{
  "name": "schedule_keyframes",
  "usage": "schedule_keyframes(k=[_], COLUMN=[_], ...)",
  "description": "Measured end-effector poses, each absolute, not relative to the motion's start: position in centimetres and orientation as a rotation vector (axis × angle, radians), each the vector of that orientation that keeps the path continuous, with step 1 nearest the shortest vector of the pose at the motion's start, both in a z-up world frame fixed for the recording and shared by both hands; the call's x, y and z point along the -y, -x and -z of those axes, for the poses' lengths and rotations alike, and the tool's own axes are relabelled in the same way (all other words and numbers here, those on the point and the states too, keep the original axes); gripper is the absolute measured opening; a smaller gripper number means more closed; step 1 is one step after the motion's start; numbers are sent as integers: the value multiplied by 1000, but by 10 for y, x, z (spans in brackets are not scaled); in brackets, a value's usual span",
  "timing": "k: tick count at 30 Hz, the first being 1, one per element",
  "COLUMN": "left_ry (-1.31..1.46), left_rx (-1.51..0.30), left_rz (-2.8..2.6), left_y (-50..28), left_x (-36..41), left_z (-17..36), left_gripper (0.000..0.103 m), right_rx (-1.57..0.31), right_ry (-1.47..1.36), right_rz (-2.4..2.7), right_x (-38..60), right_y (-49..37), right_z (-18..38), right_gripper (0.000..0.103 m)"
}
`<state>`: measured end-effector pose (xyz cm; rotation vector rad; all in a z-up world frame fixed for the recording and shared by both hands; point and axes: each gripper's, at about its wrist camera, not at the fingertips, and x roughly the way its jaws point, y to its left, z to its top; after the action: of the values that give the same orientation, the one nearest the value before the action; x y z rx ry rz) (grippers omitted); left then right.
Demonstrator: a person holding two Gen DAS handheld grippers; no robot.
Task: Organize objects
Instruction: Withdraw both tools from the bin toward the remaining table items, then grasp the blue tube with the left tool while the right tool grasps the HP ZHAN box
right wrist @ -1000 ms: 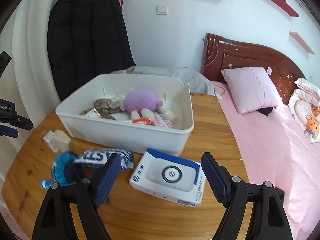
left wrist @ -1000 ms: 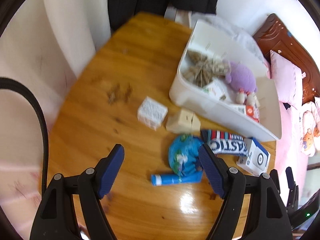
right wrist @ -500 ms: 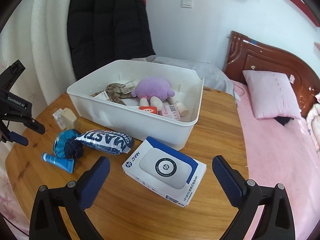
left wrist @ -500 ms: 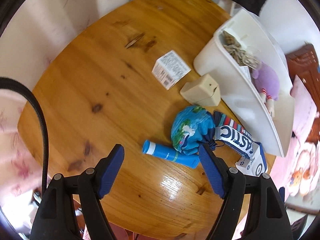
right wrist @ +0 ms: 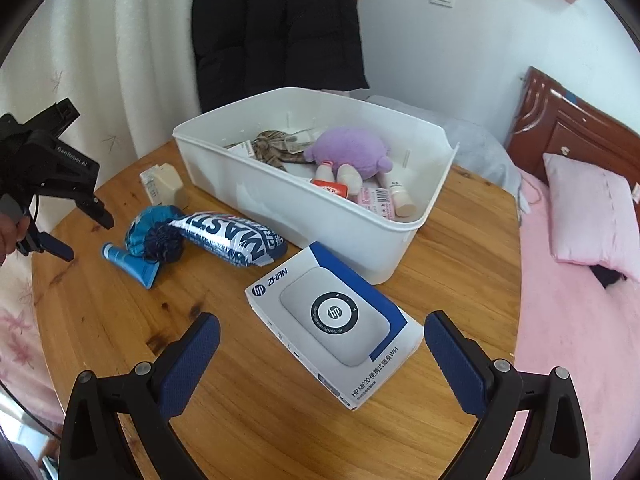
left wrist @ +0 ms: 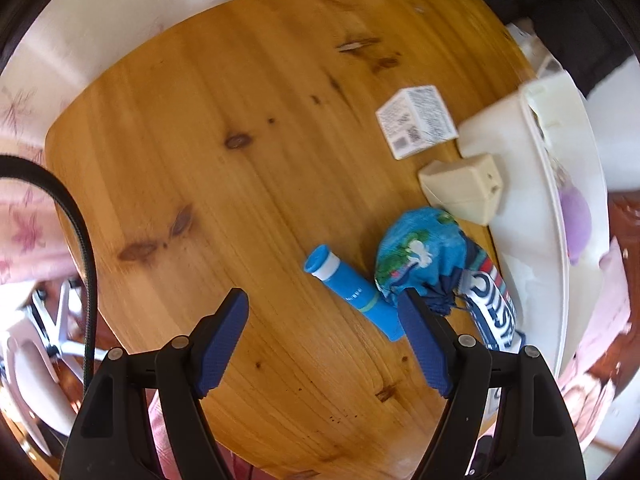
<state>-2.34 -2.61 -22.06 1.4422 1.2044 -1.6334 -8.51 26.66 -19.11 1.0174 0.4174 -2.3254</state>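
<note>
Tongs first: right tongs [right wrist: 322,354] stand wide apart, nothing between the pads, poised just short of the white HP box [right wrist: 334,322] that lies flat on the desk [right wrist: 460,248] nearest the camera. Box sits skewed to the tongs' line; judged best to square the wrist to its long sides before closing, since a corner grip would likely let it pivot. Left tongs [left wrist: 322,338] also apart and empty, pointing steeply down over the blue tube [left wrist: 352,290], whose capped end lies to the left and whose tail runs under the right pad. Straddle the tube across its width, near mid-length, to avoid snagging the blue cloth pouch [left wrist: 420,254] touching it. Beyond the pouch, the striped packet [right wrist: 230,236] lies against it. Farther: beige block [left wrist: 464,186] and small white carton [left wrist: 418,120], side by side near the bin's left end. Farthest, white bin [right wrist: 280,200], partly filled, purple plush [right wrist: 350,152] inside; room remains for the loose items.
</note>
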Motion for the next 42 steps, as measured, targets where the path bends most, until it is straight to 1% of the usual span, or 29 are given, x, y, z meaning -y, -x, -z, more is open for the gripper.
schedule_keyframes(k=[7,19,33,42], left_ry=[-1386,-1348,-1383,-1379], left_rx=[-1272,-1256,-1222,-1210], left_rz=[1538,1485,1417,1395], left_y=[12,12,16,15], left_x=[25,22,21,20], left_z=[234,236,241,239], left_gripper=[79,79,78,71], right_rx=[-426,-433,-509,-508], right_ry=[-1039,-1077,-1054,-1096], right_rz=[2248,2115,2090,2074], right_x=[-270,-258,-245,-246], right_y=[100,119,134,141], right_z=[205,225,237,244], right_gripper=[102,102,102,102])
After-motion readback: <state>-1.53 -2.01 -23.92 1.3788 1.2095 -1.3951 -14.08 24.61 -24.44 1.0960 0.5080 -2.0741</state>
